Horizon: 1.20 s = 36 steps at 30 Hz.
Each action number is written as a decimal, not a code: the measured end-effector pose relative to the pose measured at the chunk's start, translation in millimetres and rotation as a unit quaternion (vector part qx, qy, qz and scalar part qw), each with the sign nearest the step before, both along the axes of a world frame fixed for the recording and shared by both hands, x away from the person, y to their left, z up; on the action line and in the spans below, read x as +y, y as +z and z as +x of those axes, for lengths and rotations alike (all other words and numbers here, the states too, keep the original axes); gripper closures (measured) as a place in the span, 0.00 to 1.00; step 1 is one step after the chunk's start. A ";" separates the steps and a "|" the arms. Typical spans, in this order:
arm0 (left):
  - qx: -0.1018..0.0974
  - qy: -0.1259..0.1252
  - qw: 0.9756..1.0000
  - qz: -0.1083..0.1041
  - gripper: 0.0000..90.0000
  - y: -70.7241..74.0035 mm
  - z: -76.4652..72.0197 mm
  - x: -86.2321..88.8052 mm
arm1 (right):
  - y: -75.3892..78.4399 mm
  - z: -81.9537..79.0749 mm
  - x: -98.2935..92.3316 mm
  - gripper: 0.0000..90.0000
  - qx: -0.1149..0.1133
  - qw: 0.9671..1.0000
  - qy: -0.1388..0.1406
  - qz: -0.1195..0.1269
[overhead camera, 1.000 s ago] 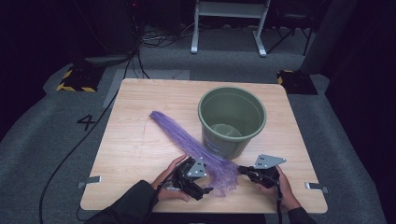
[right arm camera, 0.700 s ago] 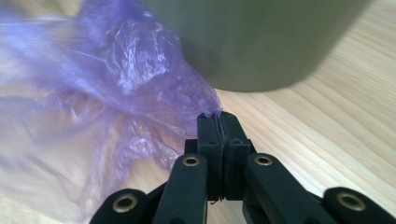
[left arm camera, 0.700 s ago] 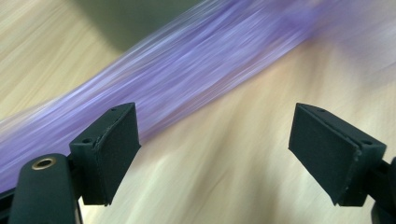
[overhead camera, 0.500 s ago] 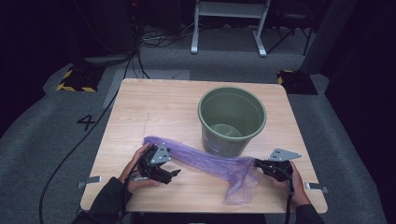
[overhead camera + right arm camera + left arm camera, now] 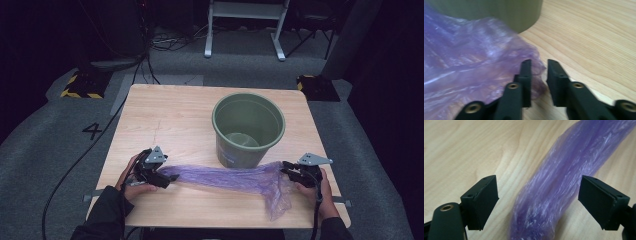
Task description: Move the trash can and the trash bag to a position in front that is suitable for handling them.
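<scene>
A long purple plastic bag (image 5: 225, 177) lies stretched across the front of the wooden table (image 5: 170, 120), in front of a green bucket (image 5: 240, 152). My left gripper (image 5: 167, 179) sits at the bag's left end. In the left gripper view its jaws (image 5: 538, 180) stand wide open, and the bunched bag (image 5: 564, 170) lies on the wood between them, untouched by the pads. My right gripper (image 5: 286, 170) is at the bag's crumpled right end. Its jaws (image 5: 539, 62) have just been opening to a narrow gap. The bag's thin edge (image 5: 466, 57) lies against the left jaw, unpinched.
The bucket (image 5: 499, 12) stands upright close behind the bag, right of the table's middle. The table's front edge (image 5: 210, 222) runs just below both hands. A black cable (image 5: 75, 170) trails off the table's left side to the floor.
The left gripper moved left along the front edge and the right gripper moved right. The bag swung from a diagonal to lying across the front. The right jaws parted slightly.
</scene>
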<state>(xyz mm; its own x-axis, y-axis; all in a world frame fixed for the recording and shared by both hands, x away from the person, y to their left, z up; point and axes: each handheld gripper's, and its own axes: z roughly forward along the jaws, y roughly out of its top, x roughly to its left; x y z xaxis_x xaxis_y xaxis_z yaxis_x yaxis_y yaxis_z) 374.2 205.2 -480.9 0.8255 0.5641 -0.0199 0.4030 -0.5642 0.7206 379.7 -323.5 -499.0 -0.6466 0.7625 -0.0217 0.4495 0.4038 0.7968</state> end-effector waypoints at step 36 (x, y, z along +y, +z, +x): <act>0.005 -0.016 1.000 0.020 0.28 -18.4 -1.5 -9.3 | 62.0 -7.5 44.3 0.20 -0.023 0.995 0.085 0.042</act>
